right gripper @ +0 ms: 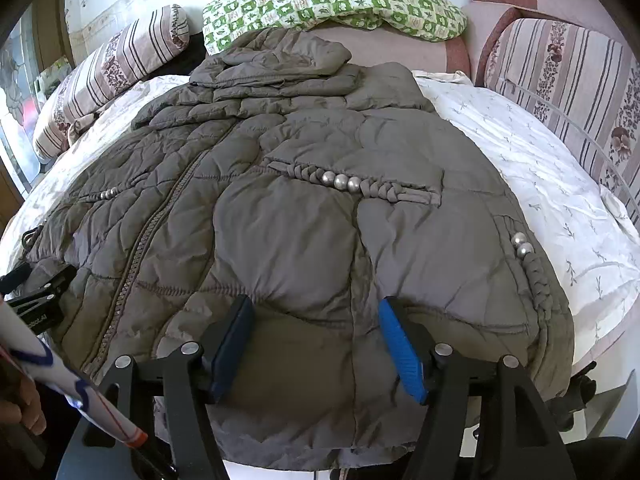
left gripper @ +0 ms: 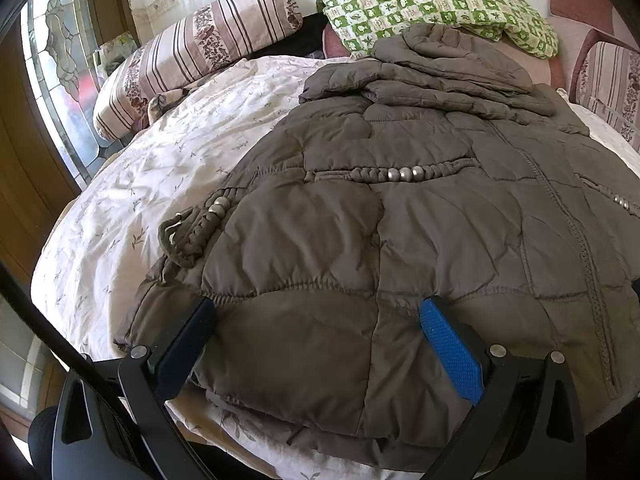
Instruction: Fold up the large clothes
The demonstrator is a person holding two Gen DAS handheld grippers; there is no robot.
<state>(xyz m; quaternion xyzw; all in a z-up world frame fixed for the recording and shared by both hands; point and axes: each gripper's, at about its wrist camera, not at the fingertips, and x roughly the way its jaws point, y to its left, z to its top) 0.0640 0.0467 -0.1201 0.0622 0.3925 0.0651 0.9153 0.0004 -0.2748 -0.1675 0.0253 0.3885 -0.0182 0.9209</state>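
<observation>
A large brown quilted coat [left gripper: 400, 208] lies spread front up on the bed, zip closed, with its hood [left gripper: 448, 64] folded down at the far end. My left gripper [left gripper: 316, 308] is open, its fingers wide apart over the coat's near hem on the left side. My right gripper [right gripper: 316, 304] is open too and straddles the coat [right gripper: 280, 220] at the near hem right of the zip [right gripper: 160, 224]. Puffy fabric bulges between each pair of fingers without being pinched. The left gripper's black tip [right gripper: 40, 292] shows at the far left of the right wrist view.
The bed has a white flowered sheet [left gripper: 140, 184]. A striped pillow [left gripper: 208, 40] and a green checked pillow [left gripper: 432, 4] lie beyond the coat. A striped cushion [right gripper: 560, 80] stands on the right. A window [left gripper: 56, 80] is on the left. A hand [right gripper: 20, 408] and sleeve show bottom left.
</observation>
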